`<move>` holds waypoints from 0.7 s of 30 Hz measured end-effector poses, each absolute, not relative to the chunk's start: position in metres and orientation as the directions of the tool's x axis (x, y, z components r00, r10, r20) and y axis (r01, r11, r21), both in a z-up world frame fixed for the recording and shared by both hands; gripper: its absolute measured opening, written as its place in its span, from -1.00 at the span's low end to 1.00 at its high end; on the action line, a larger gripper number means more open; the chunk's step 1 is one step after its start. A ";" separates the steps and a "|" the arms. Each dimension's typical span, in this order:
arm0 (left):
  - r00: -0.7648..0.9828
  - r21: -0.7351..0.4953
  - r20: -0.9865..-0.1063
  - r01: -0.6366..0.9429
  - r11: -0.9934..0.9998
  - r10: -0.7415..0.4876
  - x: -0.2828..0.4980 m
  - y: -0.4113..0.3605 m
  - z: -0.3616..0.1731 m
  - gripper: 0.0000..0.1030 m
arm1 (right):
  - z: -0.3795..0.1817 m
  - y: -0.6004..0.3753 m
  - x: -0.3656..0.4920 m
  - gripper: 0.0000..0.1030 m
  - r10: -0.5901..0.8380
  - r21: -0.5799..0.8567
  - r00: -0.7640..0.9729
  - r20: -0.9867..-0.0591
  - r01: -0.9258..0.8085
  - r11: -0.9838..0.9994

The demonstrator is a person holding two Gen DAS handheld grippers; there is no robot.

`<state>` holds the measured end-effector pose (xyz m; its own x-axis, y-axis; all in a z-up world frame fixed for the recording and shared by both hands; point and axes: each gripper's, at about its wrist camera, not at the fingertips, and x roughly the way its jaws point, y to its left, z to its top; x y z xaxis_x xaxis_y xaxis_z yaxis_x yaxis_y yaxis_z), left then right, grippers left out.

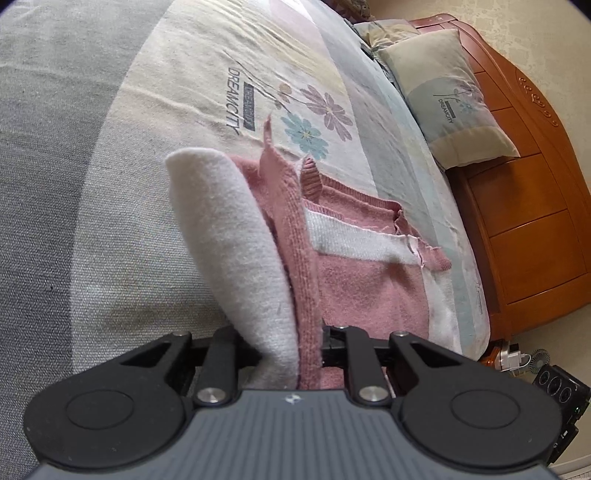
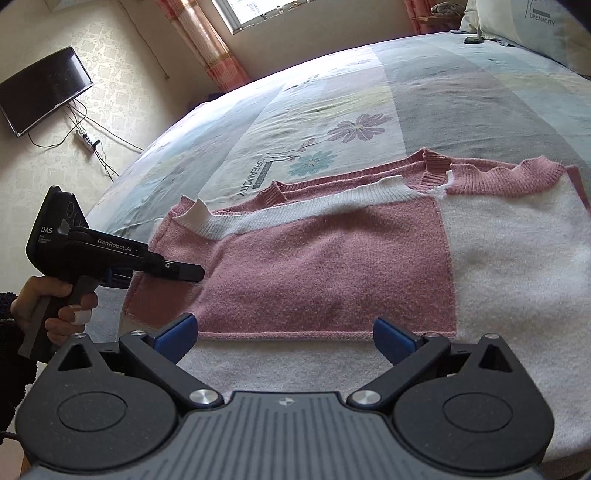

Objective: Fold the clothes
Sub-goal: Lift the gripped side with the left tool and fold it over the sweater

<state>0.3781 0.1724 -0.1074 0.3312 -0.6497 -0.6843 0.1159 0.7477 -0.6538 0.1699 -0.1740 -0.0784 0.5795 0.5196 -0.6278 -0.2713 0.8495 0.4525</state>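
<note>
Left gripper [image 1: 291, 354] fingertips hiding behind bunched sweater [image 1: 236, 236] fabric; sweater's right side [image 2: 535, 258] running off right wrist frame edge; pillow [image 2: 532, 22] cropping at top.

"DREAMCITY" is showing on the bedsheet [image 1: 236, 99] ahead of the left hand-held gripper [image 2: 192, 273], itself reading "DAS" and "GenRobot.AI"; the pillow [image 1: 447, 99] is also reading "DREAMCITY".

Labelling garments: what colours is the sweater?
Pink and white blocks on the sweater; clearest in the right wrist view.
</note>
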 end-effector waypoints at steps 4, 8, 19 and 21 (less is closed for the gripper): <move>0.347 -0.623 -0.691 0.160 0.766 -0.634 0.373 0.157 -0.082 -0.67 | -0.069 -0.190 0.163 1.00 0.548 0.485 0.598 -0.585 -0.283 0.827; 0.354 -0.607 -0.690 0.191 0.771 -0.632 0.369 0.138 -0.059 -0.67 | -0.062 -0.198 0.157 1.00 0.551 0.474 0.615 -0.564 -0.306 0.826; 0.334 -0.601 -0.707 0.182 0.778 -0.624 0.367 0.074 -0.015 -0.65 | -0.059 -0.230 0.139 1.00 0.595 0.475 0.585 -0.551 -0.366 0.800; 0.338 -0.592 -0.716 0.171 0.787 -0.611 0.368 0.063 -0.011 -0.65 | -0.058 -0.238 0.136 1.00 0.594 0.476 0.591 -0.546 -0.364 0.800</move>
